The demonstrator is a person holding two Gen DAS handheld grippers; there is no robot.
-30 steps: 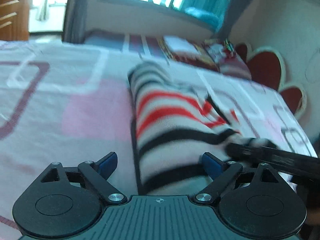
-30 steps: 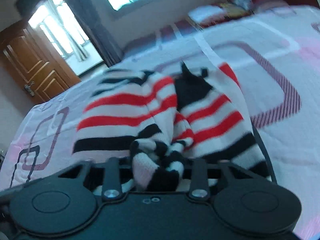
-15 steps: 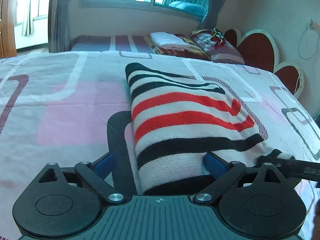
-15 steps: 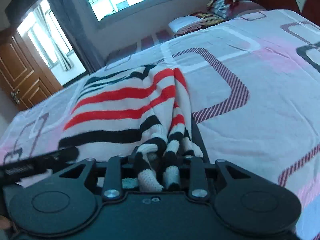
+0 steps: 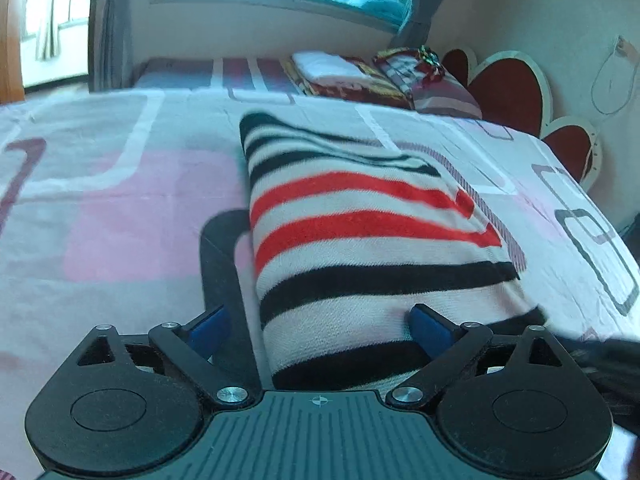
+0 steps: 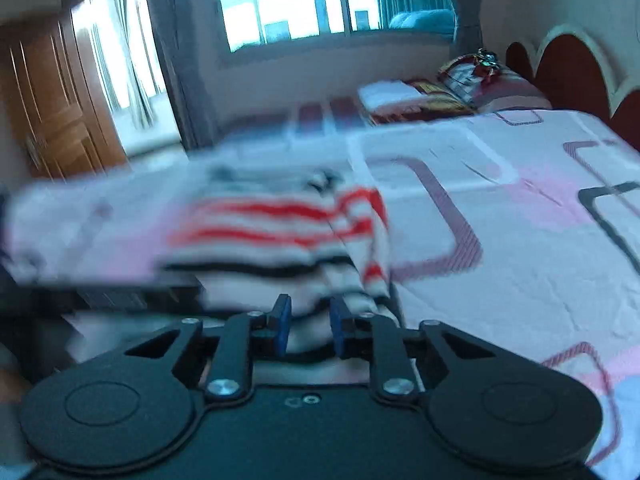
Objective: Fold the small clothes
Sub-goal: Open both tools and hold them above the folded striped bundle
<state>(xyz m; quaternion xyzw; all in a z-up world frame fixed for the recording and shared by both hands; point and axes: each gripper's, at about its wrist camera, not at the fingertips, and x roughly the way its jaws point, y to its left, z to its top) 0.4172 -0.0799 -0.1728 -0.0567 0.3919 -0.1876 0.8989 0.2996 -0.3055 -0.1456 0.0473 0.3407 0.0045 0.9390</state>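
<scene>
A small knitted sweater (image 5: 360,240) with white, red and black stripes lies folded on the bed. My left gripper (image 5: 320,326) is open and low at its near edge, with the right pad resting on the fabric and the left pad on the sheet. In the blurred right wrist view the sweater (image 6: 288,232) lies just ahead of my right gripper (image 6: 308,326), whose jaws stand apart with nothing between them. The right gripper's dark body also shows at the right edge of the left wrist view (image 5: 608,360).
The bed sheet (image 5: 100,220) is pink and white with dark rounded rectangles. Folded blankets and pillows (image 5: 380,76) lie at the far end by the red headboard (image 5: 508,96). A window, curtains and a wooden door (image 6: 56,100) stand beyond the bed.
My right gripper let go of the bunched striped fabric, opened and pulled back and up. The sweater now lies flat. My left gripper stayed open at its near edge.
</scene>
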